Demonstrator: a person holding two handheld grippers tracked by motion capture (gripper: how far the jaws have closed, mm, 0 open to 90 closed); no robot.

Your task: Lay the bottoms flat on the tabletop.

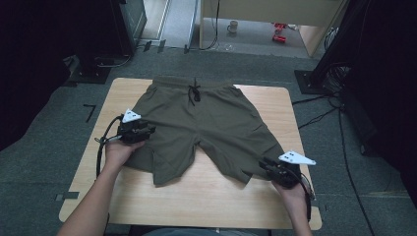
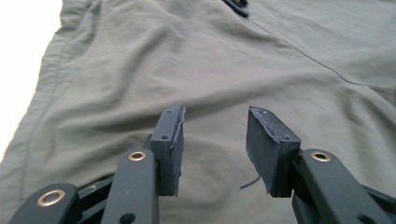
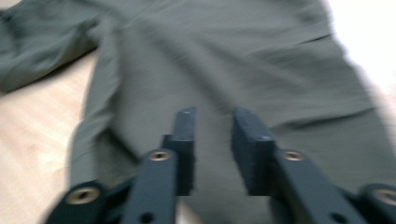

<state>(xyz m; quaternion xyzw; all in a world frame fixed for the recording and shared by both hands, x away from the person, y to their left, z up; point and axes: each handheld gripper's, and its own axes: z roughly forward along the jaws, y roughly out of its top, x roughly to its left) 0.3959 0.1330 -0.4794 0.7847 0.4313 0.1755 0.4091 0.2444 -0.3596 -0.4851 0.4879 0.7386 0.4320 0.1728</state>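
shorts (image 2: 196, 60) lie beyond both open jaws, seemingly ungripped.

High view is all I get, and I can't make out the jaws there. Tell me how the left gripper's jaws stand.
Observer: In the left gripper view, the left gripper has its jaws apart. Nothing is between them, and the cloth of the shorts lies beyond.
Operator: Now give me the right one.
Observer: The right gripper also shows a gap between its jaws, with no cloth pinched, though that view is blurred.
Operator: Say what lies ahead of it.
Observer: One leg of the shorts, with bare table beside the leg's edge.
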